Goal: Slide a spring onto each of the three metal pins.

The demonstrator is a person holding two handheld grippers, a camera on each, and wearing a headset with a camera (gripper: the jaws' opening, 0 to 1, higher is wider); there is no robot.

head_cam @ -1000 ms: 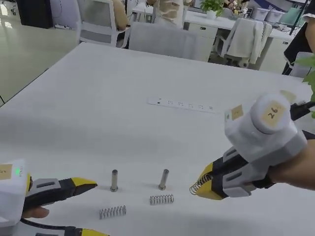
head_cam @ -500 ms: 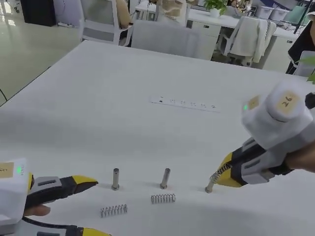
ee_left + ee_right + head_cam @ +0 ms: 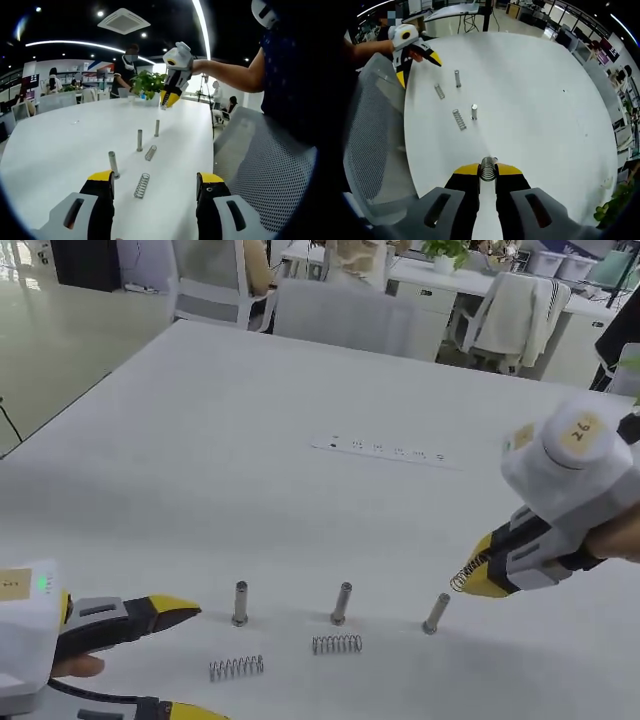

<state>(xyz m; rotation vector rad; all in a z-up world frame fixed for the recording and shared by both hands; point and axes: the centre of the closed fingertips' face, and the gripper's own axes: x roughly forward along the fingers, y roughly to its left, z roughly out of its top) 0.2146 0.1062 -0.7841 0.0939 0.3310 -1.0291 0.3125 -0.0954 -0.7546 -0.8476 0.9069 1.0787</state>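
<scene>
The right gripper (image 3: 478, 580) pinches a spring (image 3: 463, 573) just above the rightmost pin (image 3: 436, 612). The left gripper (image 3: 156, 179), jaws apart (near the table (image 3: 250, 440) front edge), has open tabletop beyond.

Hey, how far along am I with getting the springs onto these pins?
Done: nothing yet. The left pin, middle pin and right pin all stand bare. In hand: the right gripper is shut on one spring, raised beside the right pin. Left: seating it, then the loose spring and the second loose spring from the table; the left gripper is open.
</scene>
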